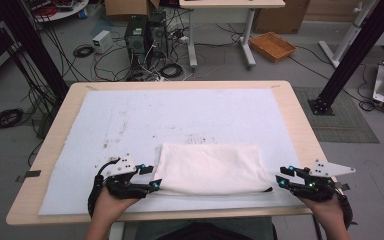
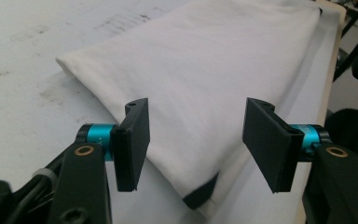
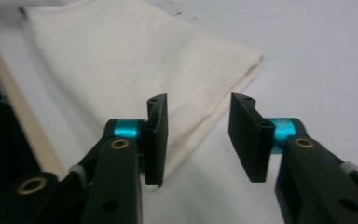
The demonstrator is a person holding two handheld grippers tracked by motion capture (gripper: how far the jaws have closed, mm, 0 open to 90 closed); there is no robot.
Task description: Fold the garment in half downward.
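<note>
Nearest me, my left gripper (image 1: 147,177) stands released at the left end of the folded white cloth (image 1: 212,167), which lies on the mat's (image 1: 105,125) near edge. Rightward, my right gripper (image 1: 284,178) is released too, just off the cloth's right end. I'd draw both straight back, leaving the fold undisturbed.

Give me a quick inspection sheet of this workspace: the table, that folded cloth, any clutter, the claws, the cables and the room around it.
Surface: wooden table under a white mat with dark smudges.
Job's things: folded cream cloth lying flat near the front edge, a dark trim peeking out at its corners.
Clutter: nothing seen on the mat besides the cloth.
Claws: left claw open at the cloth's left end; right claw open just off its right end; neither grips it.
Cables: a black cable loops from the left claw; tangled cables on the floor.
Surroundings: computer tower, orange basket, second table.
</note>
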